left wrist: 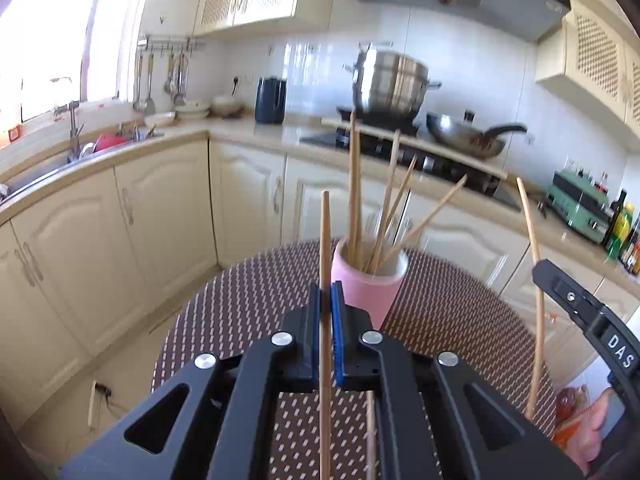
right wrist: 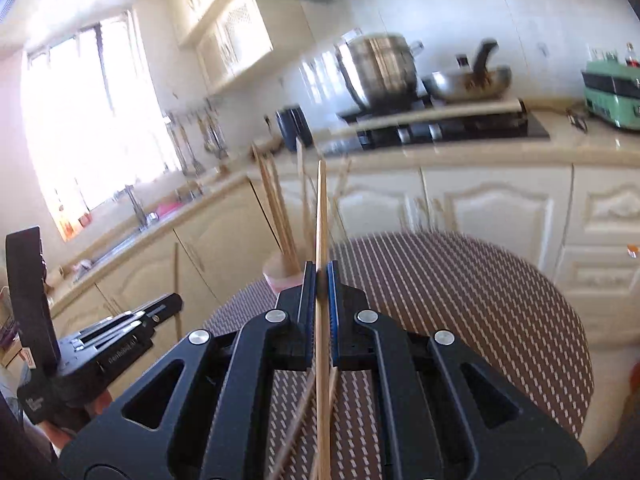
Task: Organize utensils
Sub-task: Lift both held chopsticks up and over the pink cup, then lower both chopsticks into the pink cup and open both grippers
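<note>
Right wrist view motion-blurred: pink cup (right wrist: 280, 274) at table's far-left edge half hidden behind right gripper (right wrist: 320, 280); clamped chopstick (right wrist: 320, 240) cut off by bottom edge.

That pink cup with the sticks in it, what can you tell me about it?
The pink cup is a smooth, matte cylinder with a pale inside, standing upright on the round woven-patterned table. It holds several wooden chopsticks, fanned out and leaning on its rim. It stands just beyond the left gripper, which does not visibly touch it.
</note>
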`<state>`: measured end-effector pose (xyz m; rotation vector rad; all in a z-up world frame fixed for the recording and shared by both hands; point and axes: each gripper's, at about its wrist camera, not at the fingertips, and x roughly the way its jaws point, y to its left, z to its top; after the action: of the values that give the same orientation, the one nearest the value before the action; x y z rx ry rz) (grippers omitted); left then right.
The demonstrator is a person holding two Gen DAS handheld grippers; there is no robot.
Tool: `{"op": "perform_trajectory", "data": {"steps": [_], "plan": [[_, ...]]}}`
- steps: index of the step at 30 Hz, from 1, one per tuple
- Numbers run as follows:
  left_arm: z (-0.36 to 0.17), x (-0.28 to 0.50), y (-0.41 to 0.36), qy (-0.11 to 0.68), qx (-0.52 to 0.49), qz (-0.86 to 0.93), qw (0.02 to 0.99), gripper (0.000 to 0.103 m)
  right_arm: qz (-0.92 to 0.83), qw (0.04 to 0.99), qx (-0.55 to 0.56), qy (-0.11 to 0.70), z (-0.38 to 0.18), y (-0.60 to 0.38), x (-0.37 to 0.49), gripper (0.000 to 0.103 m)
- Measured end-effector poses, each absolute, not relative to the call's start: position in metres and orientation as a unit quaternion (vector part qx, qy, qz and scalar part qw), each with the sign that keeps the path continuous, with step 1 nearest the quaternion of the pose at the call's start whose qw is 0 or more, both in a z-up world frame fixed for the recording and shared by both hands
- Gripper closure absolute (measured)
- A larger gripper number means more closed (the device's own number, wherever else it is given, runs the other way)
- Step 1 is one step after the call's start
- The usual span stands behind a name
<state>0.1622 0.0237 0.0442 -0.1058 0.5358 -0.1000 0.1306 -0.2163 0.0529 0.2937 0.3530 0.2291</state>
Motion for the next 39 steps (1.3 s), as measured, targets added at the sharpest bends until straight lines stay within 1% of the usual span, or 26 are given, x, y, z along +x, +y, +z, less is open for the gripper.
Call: {"op": "perform_trajectory", "data": {"steps": [7, 11, 16, 20, 23, 29, 34, 39], "plan": [[0.088, 0.172, 0.012, 0.178, -0.055, -0.064, 0.98, 0.097, 0.125, 0.981, 0.128, 0.08, 0.086, -0.204, 0.155, 0.097], [0.105, 0.186, 0.008, 0.146, -0.059, -0.068, 0.985, 0.097, 0.134, 0.982, 0.124, 0.041, 0.1, -0.199, 0.174, 0.097], [0.123, 0.214, 0.008, 0.12, -0.08, -0.061, 0.988, 0.097, 0.132, 0.981, 0.139, 0.015, 0.116, -0.197, 0.205, 0.097], [0.13, 0.236, 0.005, 0.091, -0.082, -0.057, 0.991, 0.097, 0.129, 0.982, 0.139, 0.004, 0.118, -0.193, 0.227, 0.097], [0.128, 0.248, 0.006, 0.067, -0.089, -0.071, 0.991, 0.097, 0.131, 0.982, 0.137, -0.001, 0.112, -0.189, 0.246, 0.097], [0.114, 0.28, 0.005, 0.052, -0.087, -0.076, 0.992, 0.097, 0.122, 0.981, 0.15, 0.001, 0.089, -0.184, 0.272, 0.097], [0.093, 0.3, 0.013, 0.045, -0.099, -0.084, 0.99, 0.097, 0.124, 0.984, 0.13, 0.0, 0.071, -0.174, 0.282, 0.097], [0.072, 0.31, 0.012, 0.042, -0.094, -0.098, 0.99, 0.097, 0.132, 0.982, 0.133, 0.033, 0.053, -0.172, 0.298, 0.097]]}}
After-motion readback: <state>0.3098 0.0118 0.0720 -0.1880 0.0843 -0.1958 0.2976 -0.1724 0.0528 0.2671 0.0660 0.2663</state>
